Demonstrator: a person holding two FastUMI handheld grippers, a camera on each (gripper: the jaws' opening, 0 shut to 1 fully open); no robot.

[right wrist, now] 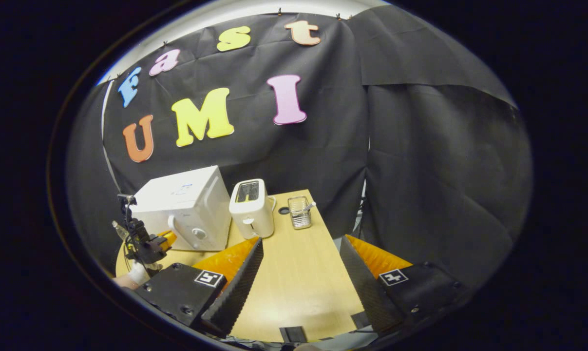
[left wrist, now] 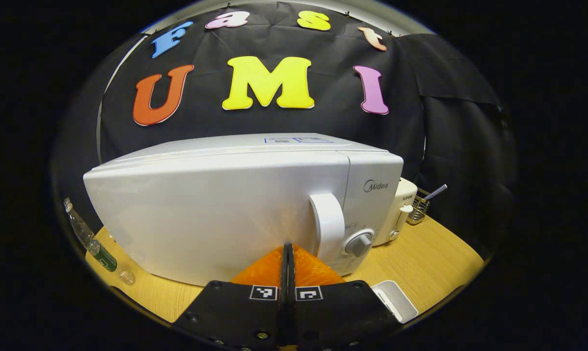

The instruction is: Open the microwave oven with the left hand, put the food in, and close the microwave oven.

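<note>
We see the microwave oven (right wrist: 184,207) on the tabletop (right wrist: 294,273), toaster (right wrist: 251,208) just right of it, utensil rack (right wrist: 299,212) farther right, bottle (left wrist: 86,239) lying left of the oven.

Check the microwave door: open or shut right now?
Shut. In the left gripper view the microwave door lies flush with the control panel, handle untouched; the left gripper, fingers together, sits just short of it.

The microwave oven (left wrist: 225,209) stands with its door shut, its handle (left wrist: 327,226) just ahead of the left gripper (left wrist: 287,253), whose fingers are pressed together. A toaster (right wrist: 251,208) crowds its knob side; beyond, a wire holder (right wrist: 299,212). Bare table (right wrist: 294,273) lies open between the right gripper's (right wrist: 301,263) spread fingers.
</note>
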